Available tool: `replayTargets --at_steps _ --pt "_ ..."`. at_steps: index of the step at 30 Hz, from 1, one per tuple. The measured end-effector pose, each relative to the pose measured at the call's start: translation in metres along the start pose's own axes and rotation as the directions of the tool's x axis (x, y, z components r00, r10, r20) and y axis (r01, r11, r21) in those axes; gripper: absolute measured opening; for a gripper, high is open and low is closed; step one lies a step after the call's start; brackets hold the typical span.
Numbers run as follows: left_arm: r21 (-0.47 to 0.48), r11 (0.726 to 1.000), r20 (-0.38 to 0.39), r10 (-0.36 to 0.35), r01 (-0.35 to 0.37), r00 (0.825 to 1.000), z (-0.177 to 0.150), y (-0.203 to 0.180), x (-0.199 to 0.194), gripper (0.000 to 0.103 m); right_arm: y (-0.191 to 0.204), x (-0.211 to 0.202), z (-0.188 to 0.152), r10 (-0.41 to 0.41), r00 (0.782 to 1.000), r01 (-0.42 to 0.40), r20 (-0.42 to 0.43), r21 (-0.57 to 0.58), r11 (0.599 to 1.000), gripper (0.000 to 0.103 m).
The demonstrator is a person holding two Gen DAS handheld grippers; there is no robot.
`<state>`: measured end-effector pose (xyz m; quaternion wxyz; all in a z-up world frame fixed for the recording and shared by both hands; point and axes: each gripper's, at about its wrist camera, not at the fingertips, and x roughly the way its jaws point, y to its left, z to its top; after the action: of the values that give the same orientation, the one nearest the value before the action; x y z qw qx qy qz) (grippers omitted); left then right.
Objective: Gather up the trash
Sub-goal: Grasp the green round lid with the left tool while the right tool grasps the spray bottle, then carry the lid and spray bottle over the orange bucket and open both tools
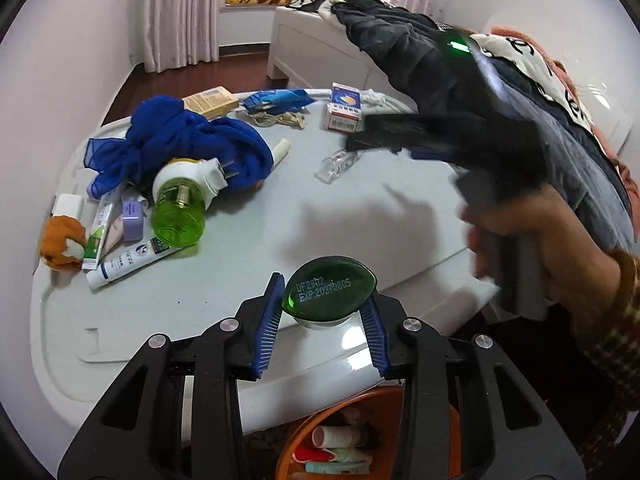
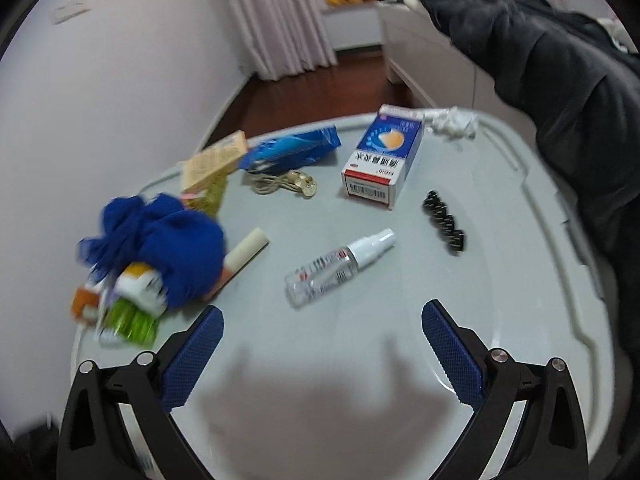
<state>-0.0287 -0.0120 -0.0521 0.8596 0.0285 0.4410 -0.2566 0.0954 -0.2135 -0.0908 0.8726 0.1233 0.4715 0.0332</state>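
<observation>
Over the near table edge, in the left wrist view, our left gripper pinches a green bottle above the orange bin below; we judge dropping it comes next. In the right view, our right gripper hangs spread, nearing the spray bottle.

Green bottle base is showing printed code "DF2002" (middle digits faint) over "EXP:20270805". White-and-blue box is carrying red Chinese characters and a barcode; characters not legible. Tube and spray-bottle labels are staying too blurred to read.
</observation>
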Motion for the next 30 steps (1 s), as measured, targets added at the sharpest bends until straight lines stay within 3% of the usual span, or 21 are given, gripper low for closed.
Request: replayTargets --at_steps 4,5,7,9,11,12,18,30 --pt "-0.009 1.0 0.008 -0.012 0.012 1.0 -0.002 0.004 -0.003 0.037 0.013 0.035 0.012 -0.127 0.991 0.127 -0.046 -0.003 0.992 0.093" --pt "-0.01 1.0 0.015 -0.015 0.015 1.0 -0.002 0.006 -0.005 0.037 0.014 0.043 0.014 -0.157 0.986 0.157 -0.062 -0.003 0.988 0.088" --pt "-0.011 1.0 0.022 -0.028 0.028 0.999 -0.003 0.007 -0.009 0.037 0.017 0.063 0.017 -0.204 0.972 0.202 -0.112 -0.032 0.979 0.071" --pt "-0.012 0.999 0.031 -0.035 0.036 0.999 -0.004 0.008 -0.016 0.037 0.025 0.064 0.018 -0.245 0.964 0.237 -0.106 -0.086 0.968 0.056" --pt "-0.013 0.999 0.042 -0.043 0.043 0.998 -0.004 0.009 -0.019 0.037 0.025 0.061 0.017 -0.255 0.962 0.244 -0.101 -0.108 0.964 0.035" --pt "-0.014 0.999 0.044 -0.049 0.05 0.998 -0.004 0.009 -0.02 0.037 0.023 0.059 0.016 -0.255 0.962 0.242 -0.102 -0.12 0.963 0.03" --pt "-0.004 0.998 0.047 -0.064 0.064 0.997 -0.004 0.006 -0.022 0.037 0.001 0.036 -0.003 -0.109 0.989 0.096 -0.101 -0.126 0.987 0.026" --pt "0.008 0.998 0.008 -0.057 0.057 0.998 -0.007 0.0 -0.011 0.037 0.004 -0.022 -0.027 -0.024 0.997 0.012 -0.075 -0.162 0.987 0.025"
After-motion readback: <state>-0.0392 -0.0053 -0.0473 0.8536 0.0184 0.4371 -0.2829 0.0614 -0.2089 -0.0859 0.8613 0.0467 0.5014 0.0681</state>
